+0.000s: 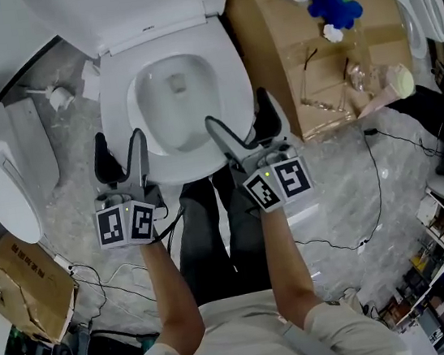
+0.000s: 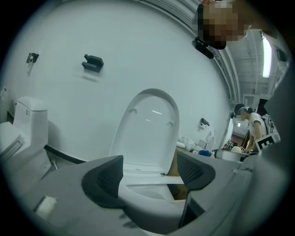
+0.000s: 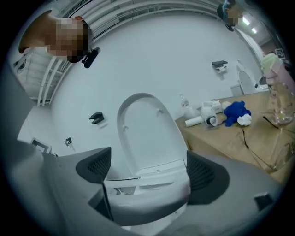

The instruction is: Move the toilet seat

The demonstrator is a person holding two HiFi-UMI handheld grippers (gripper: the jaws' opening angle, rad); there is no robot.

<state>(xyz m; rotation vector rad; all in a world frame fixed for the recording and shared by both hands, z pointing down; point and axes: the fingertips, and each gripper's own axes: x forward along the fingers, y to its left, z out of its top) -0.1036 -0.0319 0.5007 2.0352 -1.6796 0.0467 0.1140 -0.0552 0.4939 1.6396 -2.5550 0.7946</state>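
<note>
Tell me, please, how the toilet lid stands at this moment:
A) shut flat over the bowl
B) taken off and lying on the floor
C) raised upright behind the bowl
C: in the left gripper view the lid stands upright with its underside facing the camera, and the head view shows the bowl open and uncovered in front of it.

- White glossy toilet seat [image 1: 226,73], oval ring with an open middle, sitting over the bowl [image 1: 174,97].
- Hinged at the back, right below the raised lid [image 1: 132,5].
- Lying low, nowhere near upright; can't tell if the front is clear of the rim.
- Front curve wedged between the jaws of the left gripper [image 1: 120,150] and right gripper [image 1: 239,121], one on each side.
</note>
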